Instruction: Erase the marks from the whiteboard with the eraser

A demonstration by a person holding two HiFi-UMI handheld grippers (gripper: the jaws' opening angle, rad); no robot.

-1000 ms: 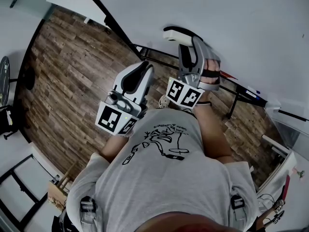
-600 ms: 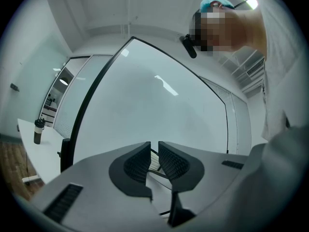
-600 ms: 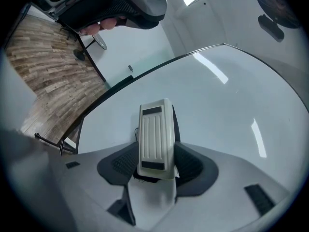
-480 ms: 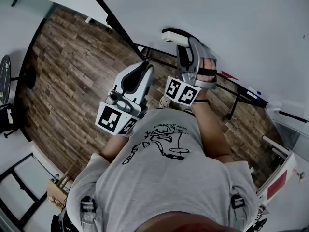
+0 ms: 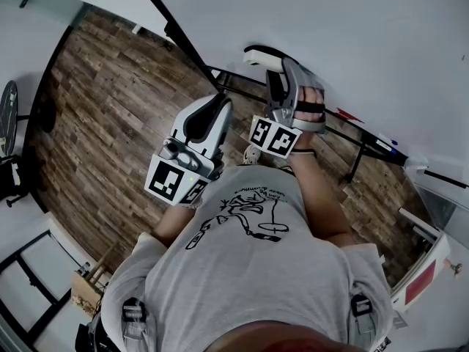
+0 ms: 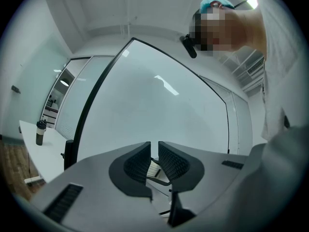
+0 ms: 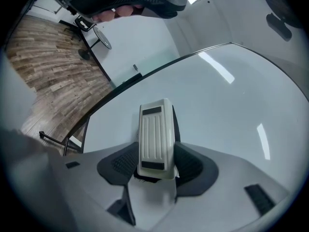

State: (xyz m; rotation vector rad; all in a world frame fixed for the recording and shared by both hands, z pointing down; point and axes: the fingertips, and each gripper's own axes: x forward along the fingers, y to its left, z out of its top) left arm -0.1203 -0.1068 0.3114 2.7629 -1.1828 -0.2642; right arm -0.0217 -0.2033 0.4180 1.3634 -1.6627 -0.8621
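Note:
The whiteboard point(image 5: 352, 42) fills the upper right of the head view, and I see no marks on it in any view. My right gripper point(image 5: 281, 68) is raised to its lower edge, shut on a white ribbed eraser point(image 5: 261, 55). In the right gripper view the eraser point(image 7: 155, 134) stands upright between the jaws, its far end at the board point(image 7: 231, 105). My left gripper point(image 5: 218, 105) hangs lower, beside the right one, away from the board. Its jaws point(image 6: 154, 154) are shut with nothing between them.
The board stands on a black frame point(image 5: 176, 35) over a wooden floor point(image 5: 110, 108). A tray with markers point(image 5: 370, 136) runs along the board's bottom edge. A white table point(image 6: 36, 156) with a bottle point(image 6: 39, 133) stands to the left. A black stool point(image 5: 7, 116) is at the far left.
My right gripper has slid the eraser slightly left and up along the board's lower edge. The left gripper has stayed where it was.

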